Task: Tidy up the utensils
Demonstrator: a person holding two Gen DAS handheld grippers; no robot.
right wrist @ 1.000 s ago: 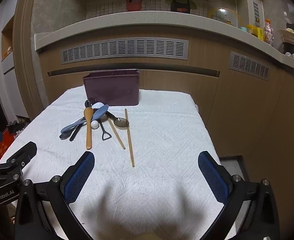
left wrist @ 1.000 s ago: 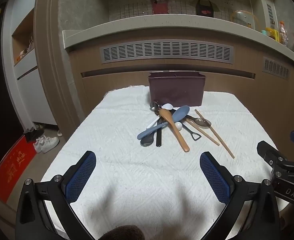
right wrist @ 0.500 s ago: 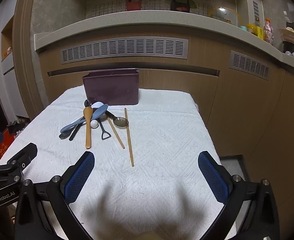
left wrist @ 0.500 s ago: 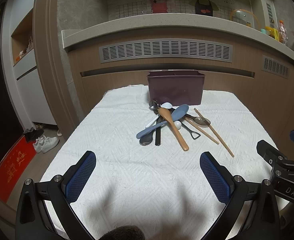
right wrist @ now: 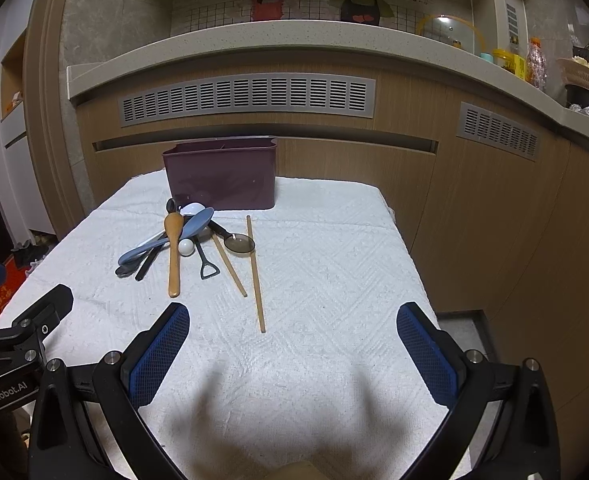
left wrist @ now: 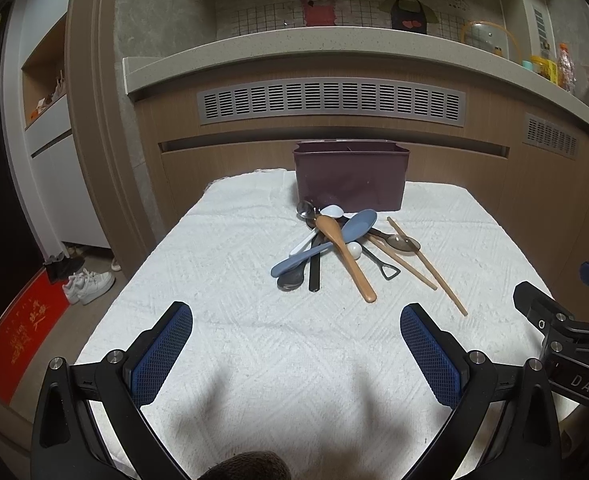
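while nothing is gripped yet, left gripper (left wrist: 296, 356) hovering wide and empty, utensil pile (left wrist: 334, 248) heaped mid-cloth just before the maroon holder (left wrist: 350, 184), chopsticks (right wrist: 254, 272) beside it, right gripper (right wrist: 292, 354) likewise wide: likely approach stage, needing one piece singled out.

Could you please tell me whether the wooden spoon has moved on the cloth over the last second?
No. The wooden spoon lies in the same place, its bowl pointing at the purple bin.
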